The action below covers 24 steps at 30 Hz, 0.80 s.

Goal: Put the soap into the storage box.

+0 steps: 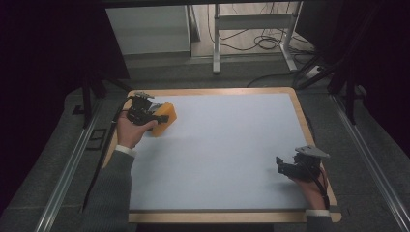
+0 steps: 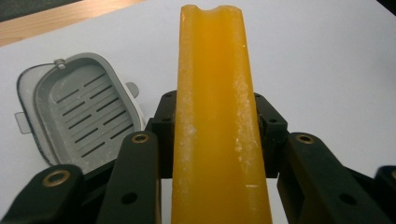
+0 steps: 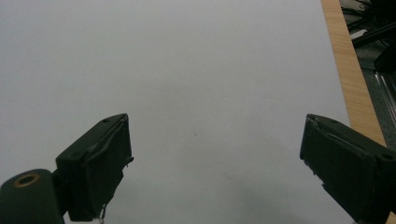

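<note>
Soap dish (image 2: 79, 112) beside gripped soap bar (image 2: 217, 121)

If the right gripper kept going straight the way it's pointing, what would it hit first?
Probably nothing: the open right gripper faces bare white table surface, and its way looks free as far as its view shows.

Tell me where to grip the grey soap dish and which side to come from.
Grip the grey soap dish across its raised rim on a long side, coming from above with the open right gripper. It lies flat on the white table, slotted inside up, so the thin upstanding wall probably fits between the jaws. The left gripper holds the yellow soap bar.
</note>
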Each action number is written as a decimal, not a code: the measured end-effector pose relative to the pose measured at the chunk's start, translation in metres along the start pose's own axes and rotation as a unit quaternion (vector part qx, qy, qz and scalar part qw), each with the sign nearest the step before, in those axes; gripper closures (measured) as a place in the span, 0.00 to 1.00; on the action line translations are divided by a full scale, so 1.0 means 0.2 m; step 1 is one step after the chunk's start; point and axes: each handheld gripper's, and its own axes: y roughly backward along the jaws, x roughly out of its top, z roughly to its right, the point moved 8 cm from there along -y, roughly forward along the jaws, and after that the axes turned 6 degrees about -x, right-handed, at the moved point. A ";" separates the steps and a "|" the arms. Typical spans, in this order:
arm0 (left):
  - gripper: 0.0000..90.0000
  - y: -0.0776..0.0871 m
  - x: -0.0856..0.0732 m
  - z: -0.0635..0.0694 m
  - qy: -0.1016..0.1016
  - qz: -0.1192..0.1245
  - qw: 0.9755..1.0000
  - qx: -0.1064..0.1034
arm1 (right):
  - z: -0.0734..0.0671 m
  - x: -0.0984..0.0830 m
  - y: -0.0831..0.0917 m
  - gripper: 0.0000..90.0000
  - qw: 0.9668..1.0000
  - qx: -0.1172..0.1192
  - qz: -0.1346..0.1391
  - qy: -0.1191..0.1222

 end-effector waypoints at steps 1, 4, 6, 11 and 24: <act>0.68 0.00 0.00 0.00 0.001 -0.001 1.000 0.001 | 0.00 0.00 0.00 0.10 1.000 0.000 0.000 0.000; 0.68 -0.01 0.01 -0.02 0.005 -0.001 1.000 0.003 | 0.00 0.00 0.00 0.10 1.000 -0.001 0.001 0.002; 0.68 -0.01 0.01 -0.04 0.007 -0.003 1.000 0.005 | 0.00 0.00 0.00 0.10 1.000 0.000 0.002 0.002; 0.68 -0.01 0.02 -0.07 0.015 0.000 1.000 0.009 | 0.00 0.00 0.00 0.10 1.000 -0.001 0.001 0.003; 0.68 -0.02 0.03 -0.16 0.038 0.003 0.999 0.022 | 0.00 0.00 0.00 0.10 1.000 -0.003 0.000 0.004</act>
